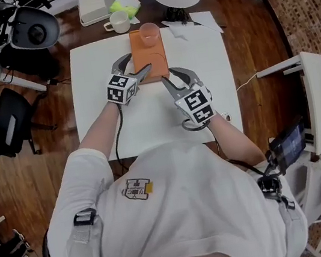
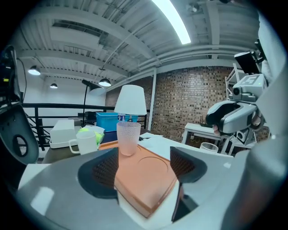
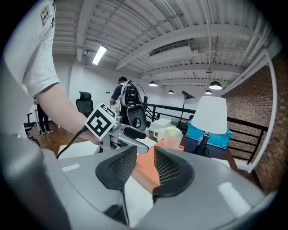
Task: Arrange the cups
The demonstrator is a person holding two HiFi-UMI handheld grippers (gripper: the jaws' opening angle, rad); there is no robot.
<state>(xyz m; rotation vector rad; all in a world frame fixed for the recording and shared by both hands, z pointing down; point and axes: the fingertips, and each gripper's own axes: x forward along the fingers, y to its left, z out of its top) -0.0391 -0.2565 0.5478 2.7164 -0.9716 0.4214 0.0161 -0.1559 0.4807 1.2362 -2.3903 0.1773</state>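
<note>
Jaws gape wide on your left gripper, narrowly on your right gripper, both empty; the cup looks light and tippy, so grip low.

Probably a robotics lab; brick wall, office chair, white table, beamed industrial ceiling

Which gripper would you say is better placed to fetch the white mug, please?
Left, probably. The white mug stands beyond the orange tray's far left corner, nearer the left gripper, whose jaws are wide apart, gripping nothing. The right gripper sits at the tray's right, jaws narrower.
</note>
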